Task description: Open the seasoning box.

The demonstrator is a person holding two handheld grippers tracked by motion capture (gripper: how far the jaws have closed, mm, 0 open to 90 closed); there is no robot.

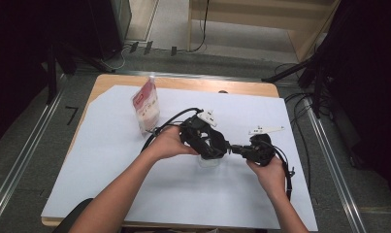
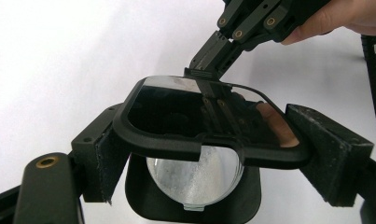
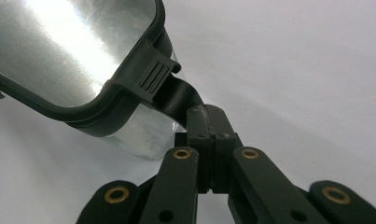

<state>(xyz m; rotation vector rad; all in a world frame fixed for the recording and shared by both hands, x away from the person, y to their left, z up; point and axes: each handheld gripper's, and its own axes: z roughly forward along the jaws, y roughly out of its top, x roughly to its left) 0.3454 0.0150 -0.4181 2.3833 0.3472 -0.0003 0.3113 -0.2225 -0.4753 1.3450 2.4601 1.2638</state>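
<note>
A clear plastic container (image 1: 208, 161) stands near the middle of the white sheet, under a black-rimmed lid (image 2: 176, 140) with a shiny see-through panel. My left gripper (image 2: 209, 149) reaches over it from the left. Its two padded jaws press on the lid's opposite sides, so it is shut on the lid. My right gripper (image 3: 209, 140) comes in from the right, shut on a black tab (image 3: 178, 95) that sticks out from the lid's edge beside a ridged latch (image 3: 153, 77). In the high view the left gripper (image 1: 205, 141) and right gripper (image 1: 235, 148) meet over the container.
A pink and white packet (image 1: 145, 104) stands upright at the back left of the white sheet (image 1: 135, 184), which covers a wooden table (image 1: 183, 83). Cables trail from both grippers. Metal rails run along the floor on either side.
</note>
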